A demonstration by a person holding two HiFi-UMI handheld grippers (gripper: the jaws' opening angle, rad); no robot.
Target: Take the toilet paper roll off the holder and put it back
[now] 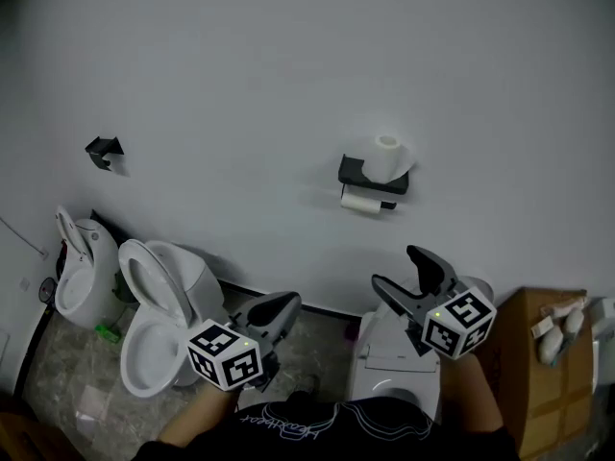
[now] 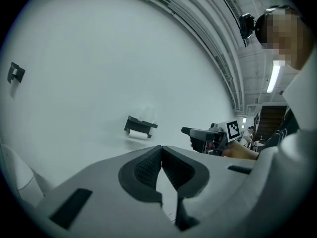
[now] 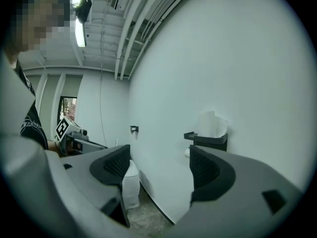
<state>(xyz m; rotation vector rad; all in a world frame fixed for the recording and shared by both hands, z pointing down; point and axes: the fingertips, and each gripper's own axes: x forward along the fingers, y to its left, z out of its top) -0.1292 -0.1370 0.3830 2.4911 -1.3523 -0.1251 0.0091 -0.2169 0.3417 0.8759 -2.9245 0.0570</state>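
The white toilet paper roll [image 1: 361, 201] hangs under the black wall-mounted holder [image 1: 373, 176]. The left gripper [image 1: 277, 307] is clenched on nothing. The right gripper [image 1: 396, 269] is released and empty. Both are well apart from the holder. Judgement: removal not yet begun; removal and replacement both remain.

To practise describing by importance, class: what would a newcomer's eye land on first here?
The black holder on the bare white wall, right of centre, with one toilet paper roll standing on top and a second roll hung beneath. Next, low in the head view, the left gripper shut and the right gripper open. White toilets stand lower left.
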